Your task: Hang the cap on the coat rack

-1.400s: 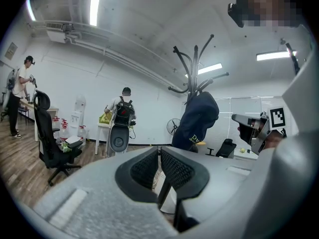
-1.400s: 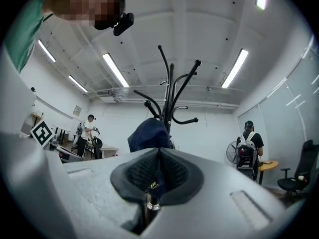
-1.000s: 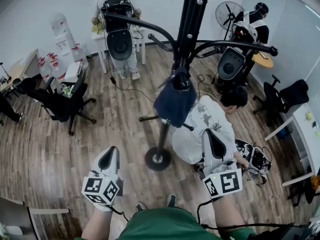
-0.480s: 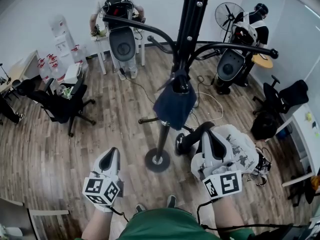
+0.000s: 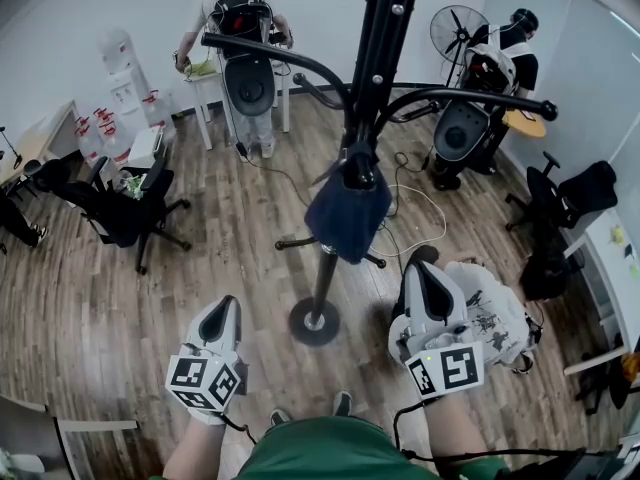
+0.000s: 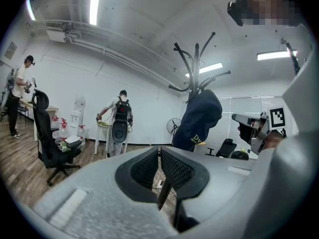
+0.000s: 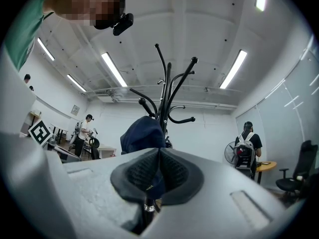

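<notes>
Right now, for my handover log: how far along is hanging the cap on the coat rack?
Done: the navy cap hangs on the coat rack. In hand: nothing; the left gripper and right gripper are both shut and empty, held low, clear of the rack. Left: nothing visible.

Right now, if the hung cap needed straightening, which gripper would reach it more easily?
Probably the right gripper: the head view puts it nearer the cap on the coat rack, and the cap shows right behind its shut jaws. The left gripper sees it off to one side.
</notes>
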Available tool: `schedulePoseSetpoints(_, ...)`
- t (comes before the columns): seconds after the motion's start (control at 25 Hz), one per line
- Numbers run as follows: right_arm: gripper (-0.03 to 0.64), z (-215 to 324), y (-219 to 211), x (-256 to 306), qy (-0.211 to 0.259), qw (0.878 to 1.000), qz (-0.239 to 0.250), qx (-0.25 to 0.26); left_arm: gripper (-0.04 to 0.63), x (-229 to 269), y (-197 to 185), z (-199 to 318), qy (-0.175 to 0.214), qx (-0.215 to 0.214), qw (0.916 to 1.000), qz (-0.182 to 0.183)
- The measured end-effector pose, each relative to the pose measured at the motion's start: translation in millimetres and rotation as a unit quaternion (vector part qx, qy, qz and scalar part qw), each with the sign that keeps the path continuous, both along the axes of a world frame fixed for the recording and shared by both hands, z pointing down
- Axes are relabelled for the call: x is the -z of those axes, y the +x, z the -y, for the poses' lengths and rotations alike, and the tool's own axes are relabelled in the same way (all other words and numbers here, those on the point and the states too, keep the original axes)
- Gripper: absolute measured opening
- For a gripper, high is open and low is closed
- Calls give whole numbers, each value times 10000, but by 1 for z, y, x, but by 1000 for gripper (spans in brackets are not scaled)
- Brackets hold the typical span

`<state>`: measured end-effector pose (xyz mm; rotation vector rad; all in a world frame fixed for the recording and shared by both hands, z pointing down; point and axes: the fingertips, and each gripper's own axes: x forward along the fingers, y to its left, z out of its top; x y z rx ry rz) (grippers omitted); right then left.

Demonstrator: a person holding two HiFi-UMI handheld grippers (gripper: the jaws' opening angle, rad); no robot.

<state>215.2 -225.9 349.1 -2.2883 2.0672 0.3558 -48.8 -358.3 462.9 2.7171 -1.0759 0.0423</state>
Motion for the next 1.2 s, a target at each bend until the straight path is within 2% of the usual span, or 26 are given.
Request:
schedulePoseSetpoints(0.64,9,-11,13,1,27,10000,-24,79,23,2,13,-13,30,52,10000,-35)
schedulePoseSetpoints(1.2,9,-23,35,1,17,9998,-79,203,23,7,43,-30,62,82,9998,-166)
